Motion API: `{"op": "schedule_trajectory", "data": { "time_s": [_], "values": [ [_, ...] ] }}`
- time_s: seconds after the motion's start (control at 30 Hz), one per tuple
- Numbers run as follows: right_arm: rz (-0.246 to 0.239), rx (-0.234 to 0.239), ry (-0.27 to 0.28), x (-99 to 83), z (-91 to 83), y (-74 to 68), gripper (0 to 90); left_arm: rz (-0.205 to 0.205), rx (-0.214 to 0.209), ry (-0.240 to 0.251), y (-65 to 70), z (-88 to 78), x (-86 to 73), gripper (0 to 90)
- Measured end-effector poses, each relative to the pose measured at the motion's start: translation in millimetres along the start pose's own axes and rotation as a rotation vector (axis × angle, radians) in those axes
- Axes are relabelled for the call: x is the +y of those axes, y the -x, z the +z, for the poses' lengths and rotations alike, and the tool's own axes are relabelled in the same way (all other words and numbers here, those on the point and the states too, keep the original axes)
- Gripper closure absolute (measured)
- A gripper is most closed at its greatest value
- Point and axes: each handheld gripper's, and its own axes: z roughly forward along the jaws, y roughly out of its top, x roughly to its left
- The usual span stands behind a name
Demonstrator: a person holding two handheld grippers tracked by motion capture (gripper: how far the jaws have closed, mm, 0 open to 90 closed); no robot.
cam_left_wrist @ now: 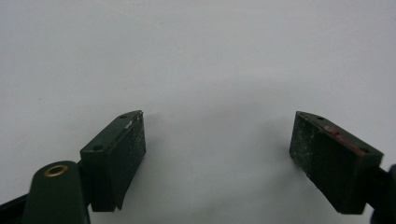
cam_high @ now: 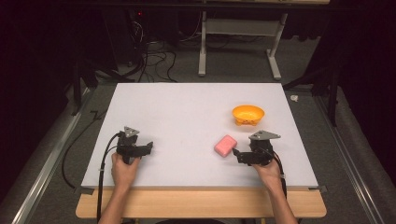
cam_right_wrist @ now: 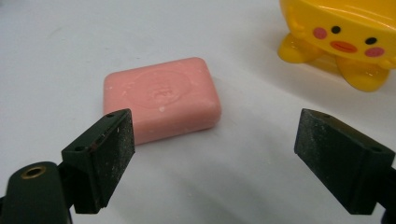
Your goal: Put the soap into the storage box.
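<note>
I see the soap [cam_right_wrist: 161, 98] lying flat on the table [cam_high: 187, 107], just ahead of my right gripper [cam_right_wrist: 215, 154], jaws spread wide. The bowl [cam_high: 248, 114] stands near behind. My left gripper [cam_left_wrist: 217, 154] gapes over bare surface, seemingly resting.

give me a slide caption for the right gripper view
Open right gripper faces a pink soap bar on the white table, yellow duck-faced dish behind.

Bare desk [cam_high: 187, 107] is lying open across the frame's left and centre; soap [cam_high: 225, 145] and bowl [cam_high: 248, 115] are crowding the right.
</note>
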Motion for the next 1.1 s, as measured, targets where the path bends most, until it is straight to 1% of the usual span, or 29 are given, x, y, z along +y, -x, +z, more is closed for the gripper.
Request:
{"op": "schedule_trajectory", "data": {
  "time_s": [0.37,0.4,0.5,0.53,0.6,0.73,0.93,1.1],
  "values": [
    [-0.046,0.031,-0.004,9.0,3.3,-11.6,12.7,0.000,0.000,0.000,0.0,0.0,0.0,18.7],
    [-0.044,0.034,-0.009,9.9,3.9,-12.7,12.7,0.000,0.000,0.000,0.0,0.0,0.0,18.7],
    [-0.051,0.039,-0.002,10.8,5.7,-14.2,12.7,0.000,0.000,0.001,0.0,0.1,0.0,18.7],
    [-0.055,0.049,-0.007,11.2,7.7,-15.3,12.7,0.000,0.000,0.000,0.0,0.1,0.0,18.7],
    [-0.060,0.051,-0.012,11.4,9.6,-15.9,12.7,0.000,0.000,0.000,0.0,0.1,0.0,18.7],
    [-0.057,0.059,-0.015,12.5,12.5,-17.6,12.6,-0.002,0.001,0.000,0.1,0.1,0.0,18.7],
    [-0.079,0.069,-0.032,19.5,16.6,-22.2,12.5,-0.002,0.000,0.000,0.1,0.0,0.0,18.7],
    [-0.099,0.077,-0.029,25.0,19.2,-26.1,12.5,-0.001,0.001,0.000,0.1,0.0,0.0,18.7]
  ]
}}
